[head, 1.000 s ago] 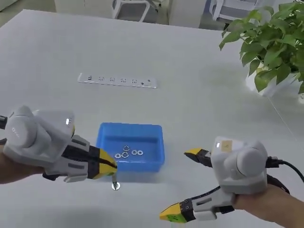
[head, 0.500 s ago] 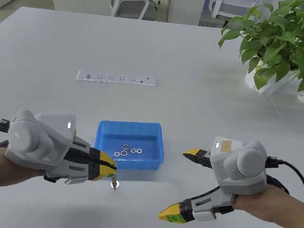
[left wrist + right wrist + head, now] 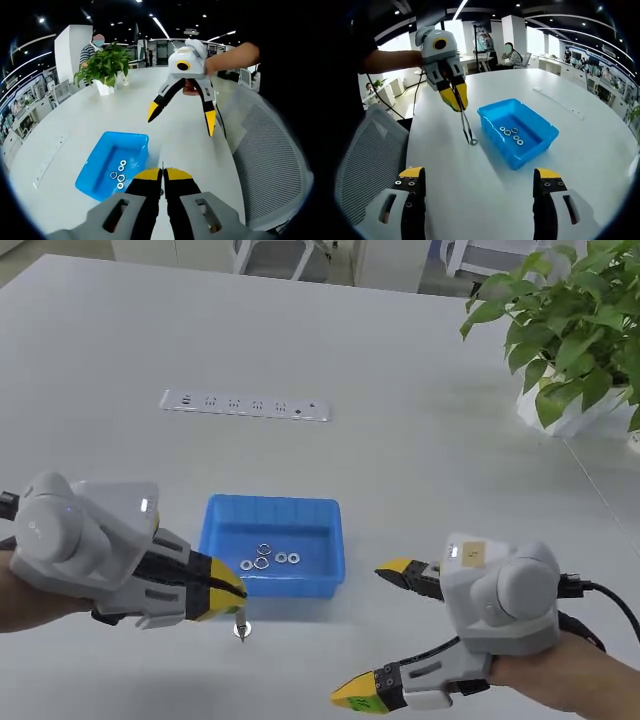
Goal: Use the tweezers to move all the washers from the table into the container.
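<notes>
Since half a second ago my right gripper has drifted a touch to the left and lower in the head view, while my left gripper has barely shifted. My left jaws are pressed together on the tweezers, which point down from the yellow tips to the grey table. The tweezer tips meet a loose washer lying on the table just in front of the near wall of the blue container. From these angles I cannot tell whether the tips actually pinch that washer or only touch it. My right jaws stand wide apart with nothing between them, and that gripper hangs over the table to the right of the container, well apart from the tweezers. Inside the container a small cluster of washers sits on the floor near the middle, some touching one another. Beyond the container a white power strip lies flat on the table, and a potted plant stands at the far right edge.
</notes>
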Demonstrator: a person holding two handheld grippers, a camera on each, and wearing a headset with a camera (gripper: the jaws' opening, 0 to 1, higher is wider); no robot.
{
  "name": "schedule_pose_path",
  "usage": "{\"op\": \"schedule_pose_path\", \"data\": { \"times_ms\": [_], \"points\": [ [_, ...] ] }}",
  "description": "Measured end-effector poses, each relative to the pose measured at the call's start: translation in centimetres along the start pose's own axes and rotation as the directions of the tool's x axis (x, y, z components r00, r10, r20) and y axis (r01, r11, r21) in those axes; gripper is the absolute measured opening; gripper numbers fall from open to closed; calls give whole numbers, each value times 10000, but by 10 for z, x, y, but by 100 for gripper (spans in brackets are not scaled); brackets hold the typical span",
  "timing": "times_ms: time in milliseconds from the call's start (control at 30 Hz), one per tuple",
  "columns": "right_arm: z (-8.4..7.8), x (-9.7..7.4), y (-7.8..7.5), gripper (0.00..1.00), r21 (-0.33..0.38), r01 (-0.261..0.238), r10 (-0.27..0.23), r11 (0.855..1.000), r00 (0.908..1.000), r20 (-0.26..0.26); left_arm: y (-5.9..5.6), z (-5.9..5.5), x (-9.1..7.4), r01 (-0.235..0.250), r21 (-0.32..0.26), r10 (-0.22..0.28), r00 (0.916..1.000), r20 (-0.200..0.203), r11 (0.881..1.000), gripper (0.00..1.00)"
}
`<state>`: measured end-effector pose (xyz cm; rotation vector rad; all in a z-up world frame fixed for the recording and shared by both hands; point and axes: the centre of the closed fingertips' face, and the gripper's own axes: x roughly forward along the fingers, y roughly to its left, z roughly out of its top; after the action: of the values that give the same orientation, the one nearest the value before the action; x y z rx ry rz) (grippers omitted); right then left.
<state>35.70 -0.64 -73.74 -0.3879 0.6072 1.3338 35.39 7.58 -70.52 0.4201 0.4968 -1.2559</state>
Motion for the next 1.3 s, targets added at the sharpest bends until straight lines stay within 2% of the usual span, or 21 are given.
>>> {"op": "schedule_pose_path", "data": {
  "times_ms": [300,567,900,1133,1300],
  "points": [
    [16,14,9,71,-724,-646,669,9953,9973,295,0,-2,-2,186,108,-184,9997,-157,9998,5],
    [28,34,14,53,-1158,-1286,1339,9849,9902,399,-1,-2,-1,318,117,-316,9992,-226,9994,5],
    [35,61,20,34,-1983,-1758,1804,9642,9836,48,-1,-3,-3,446,215,-438,9983,-382,9988,5],
    [40,76,24,29,-2366,-2163,2181,9472,9757,-187,0,-4,-4,480,221,-470,9979,-441,9986,5],
    [41,86,24,23,-2372,-2228,2225,9456,9745,-281,0,-4,-3,491,178,-483,9979,-433,9986,5]
  ]
}}
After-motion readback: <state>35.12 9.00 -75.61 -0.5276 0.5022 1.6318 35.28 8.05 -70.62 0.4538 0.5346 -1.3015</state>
